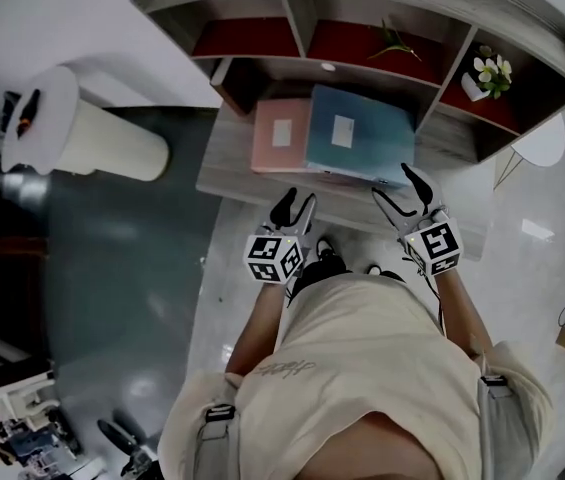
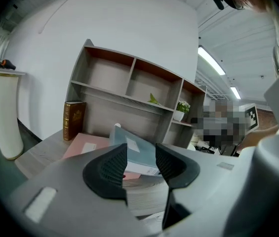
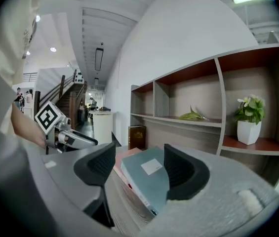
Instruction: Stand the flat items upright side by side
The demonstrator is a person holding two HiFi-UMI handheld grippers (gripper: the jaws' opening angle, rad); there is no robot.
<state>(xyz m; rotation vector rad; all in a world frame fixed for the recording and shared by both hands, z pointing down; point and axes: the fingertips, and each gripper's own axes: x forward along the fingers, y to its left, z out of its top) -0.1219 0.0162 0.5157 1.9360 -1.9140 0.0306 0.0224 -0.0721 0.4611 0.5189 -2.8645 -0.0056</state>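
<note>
Two flat folders lie on the wooden desk (image 1: 230, 175): a pink one (image 1: 280, 134) and a teal one (image 1: 358, 136) resting partly on its right side. In the head view my left gripper (image 1: 297, 208) hovers at the desk's near edge below the pink folder, open, with nothing between its jaws. My right gripper (image 1: 402, 190) is open too, its fingertips close to the teal folder's near right corner. The left gripper view has the teal folder (image 2: 135, 144) and pink folder (image 2: 84, 146) beyond the jaws. In the right gripper view the teal folder (image 3: 146, 179) lies ahead of the jaws.
A brown book (image 1: 234, 83) stands upright at the desk's back left, under the shelf unit (image 1: 307, 18). A potted white flower (image 1: 490, 73) sits in the right shelf bay, a green sprig (image 1: 394, 43) in the middle bay. A white pedestal (image 1: 87, 128) stands left of the desk.
</note>
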